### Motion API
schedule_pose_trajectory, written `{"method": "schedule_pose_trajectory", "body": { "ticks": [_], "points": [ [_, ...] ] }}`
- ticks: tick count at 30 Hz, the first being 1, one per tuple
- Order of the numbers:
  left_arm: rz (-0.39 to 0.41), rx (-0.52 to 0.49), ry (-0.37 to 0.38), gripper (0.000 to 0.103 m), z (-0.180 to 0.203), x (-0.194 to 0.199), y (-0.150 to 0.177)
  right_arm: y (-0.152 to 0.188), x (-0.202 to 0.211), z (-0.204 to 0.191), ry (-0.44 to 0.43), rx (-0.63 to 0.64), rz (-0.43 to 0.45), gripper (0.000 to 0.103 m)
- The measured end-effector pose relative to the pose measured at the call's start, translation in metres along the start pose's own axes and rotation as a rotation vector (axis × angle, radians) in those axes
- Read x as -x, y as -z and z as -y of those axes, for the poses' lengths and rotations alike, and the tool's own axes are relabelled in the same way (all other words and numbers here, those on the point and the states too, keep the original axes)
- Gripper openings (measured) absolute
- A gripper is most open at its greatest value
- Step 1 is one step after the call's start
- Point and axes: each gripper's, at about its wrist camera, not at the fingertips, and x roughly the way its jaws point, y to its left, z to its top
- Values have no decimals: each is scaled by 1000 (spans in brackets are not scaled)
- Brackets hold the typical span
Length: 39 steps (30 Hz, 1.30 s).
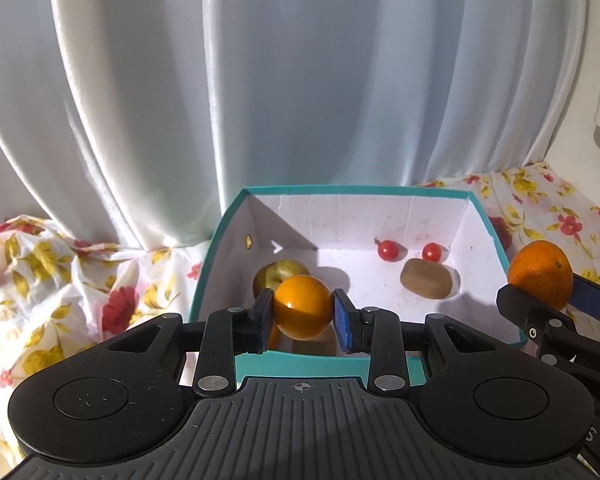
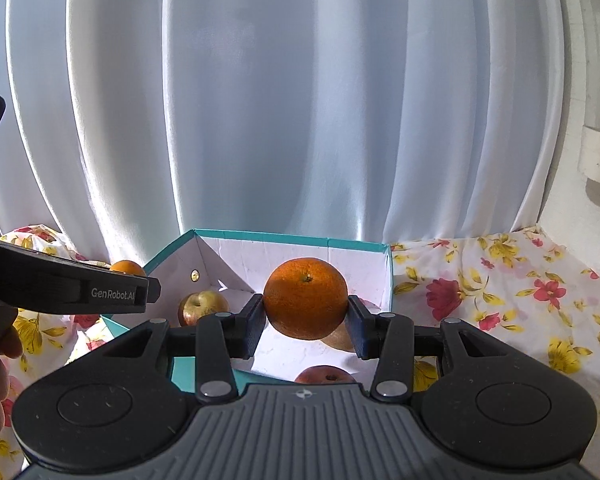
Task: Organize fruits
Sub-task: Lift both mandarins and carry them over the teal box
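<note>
My left gripper [image 1: 303, 314] is shut on a smooth glossy orange fruit [image 1: 302, 307] and holds it above the near edge of a teal box [image 1: 208, 264] with a white inside. In the box lie a yellow-green apple [image 1: 274, 276], a brown kiwi [image 1: 425, 283] and two cherry tomatoes [image 1: 389, 250]. My right gripper [image 2: 306, 320] is shut on a rough-skinned mandarin [image 2: 305, 297] and holds it over the box [image 2: 390, 280]. The mandarin also shows in the left wrist view [image 1: 540, 273]. Below it lie an apple [image 2: 202, 306] and a red apple [image 2: 326, 375].
The box stands on a white cloth with red and yellow flowers [image 2: 500, 300]. A white curtain [image 1: 260, 100] hangs right behind the box. The left gripper's body [image 2: 68, 292] reaches in from the left of the right wrist view.
</note>
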Motion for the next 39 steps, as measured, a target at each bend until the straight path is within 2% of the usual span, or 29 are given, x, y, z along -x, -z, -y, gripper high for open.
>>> {"method": "schedule_pose_trajectory", "body": {
  "ticks": [14, 21, 29, 39],
  "points": [
    [-83, -8, -28, 35, 0, -42, 5, 6, -32, 0, 30, 11, -55, 43],
    [-114, 25, -49, 35, -3, -60, 4, 11, -53, 2, 45, 11, -101, 43],
    [-134, 12, -39, 35, 5, -71, 4, 12, -68, 4, 66, 38, -139, 43],
    [-180, -2, -61, 35, 8, -89, 8, 17, -83, 8, 62, 48, -185, 43]
  ]
}}
